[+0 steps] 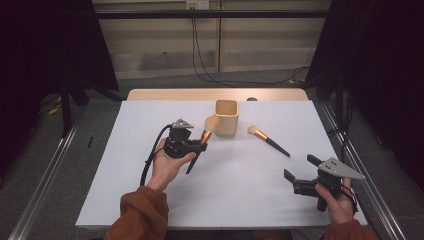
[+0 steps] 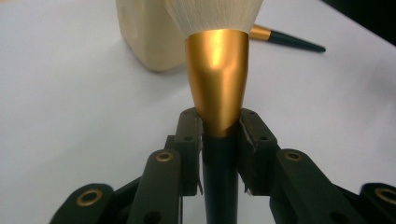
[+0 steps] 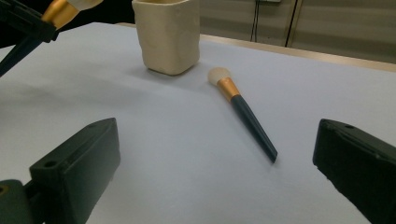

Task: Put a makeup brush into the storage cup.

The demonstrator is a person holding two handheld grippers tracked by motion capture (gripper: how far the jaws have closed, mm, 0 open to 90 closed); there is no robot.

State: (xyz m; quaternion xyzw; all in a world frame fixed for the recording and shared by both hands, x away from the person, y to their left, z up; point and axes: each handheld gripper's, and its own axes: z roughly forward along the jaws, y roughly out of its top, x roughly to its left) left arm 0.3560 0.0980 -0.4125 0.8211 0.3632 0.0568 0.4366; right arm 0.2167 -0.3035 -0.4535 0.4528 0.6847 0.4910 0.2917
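Brush point(image 2: 217, 84) in the left claw point(image 1: 199, 146) looked light and stiff, its gold ferrule slick and its bristles soft; the pads pinched it where ferrule meets dark handle, a sound place to hold, though the smooth taper could slip. The left hand point(image 1: 167, 167) held it off the tabletop point(image 1: 240, 195), palm up, bristles angled up toward the cup point(image 1: 226, 118) just beyond. Nearer the front edge, the right claw point(image 1: 300, 172) hung spread and empty, aimed across at a second brush point(image 3: 243, 112), which lay flat beside the cup.
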